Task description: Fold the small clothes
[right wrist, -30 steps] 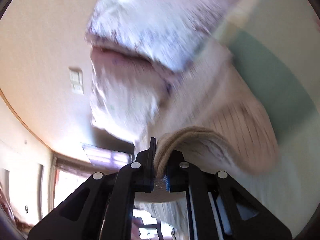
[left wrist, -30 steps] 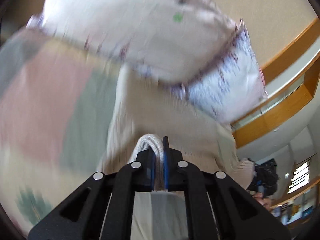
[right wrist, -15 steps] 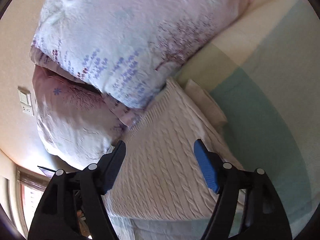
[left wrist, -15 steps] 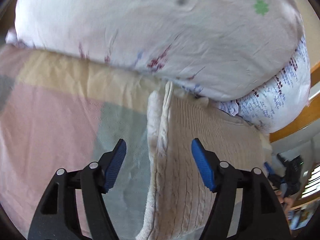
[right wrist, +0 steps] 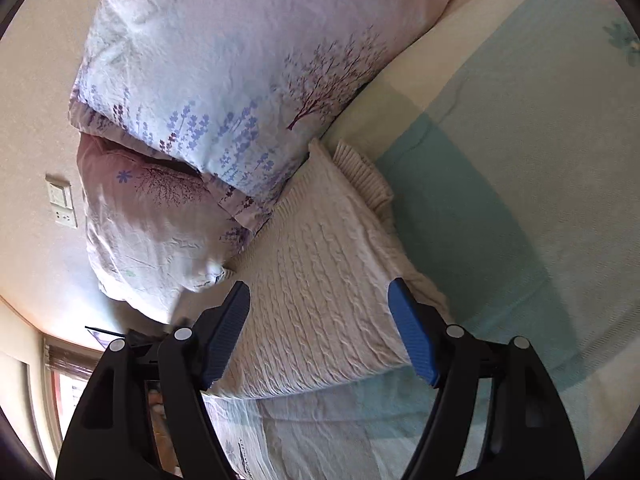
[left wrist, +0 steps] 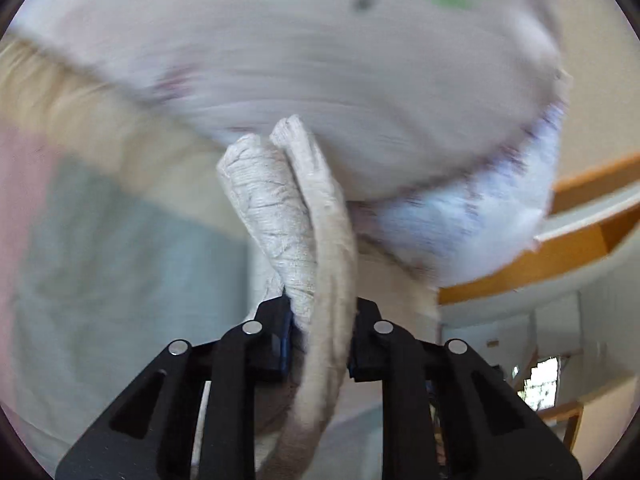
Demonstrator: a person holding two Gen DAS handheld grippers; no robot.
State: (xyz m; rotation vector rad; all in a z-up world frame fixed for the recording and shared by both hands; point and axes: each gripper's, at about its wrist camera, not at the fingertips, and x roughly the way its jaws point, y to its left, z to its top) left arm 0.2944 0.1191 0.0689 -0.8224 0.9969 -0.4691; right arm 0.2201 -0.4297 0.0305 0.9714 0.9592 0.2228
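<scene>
A cream cable-knit sweater (right wrist: 320, 280) lies folded on the bed against the pillows. In the left wrist view my left gripper (left wrist: 320, 332) is shut on a bunched edge of the sweater (left wrist: 296, 216), which stands up between the fingers; the view is blurred by motion. In the right wrist view my right gripper (right wrist: 320, 328) is open and empty, hovering just above the sweater's near part, with its blue pads (right wrist: 408, 332) on either side.
Two floral pillows (right wrist: 240, 60) lie stacked at the head of the bed, touching the sweater's far edge. The bedsheet (right wrist: 500, 160) has teal, cream and pink blocks. A wall with a switch plate (right wrist: 60, 204) is at the left.
My left gripper was open half a second ago and has shut on the sweater's edge, lifting it. My right gripper let go earlier and stays open above the sweater.
</scene>
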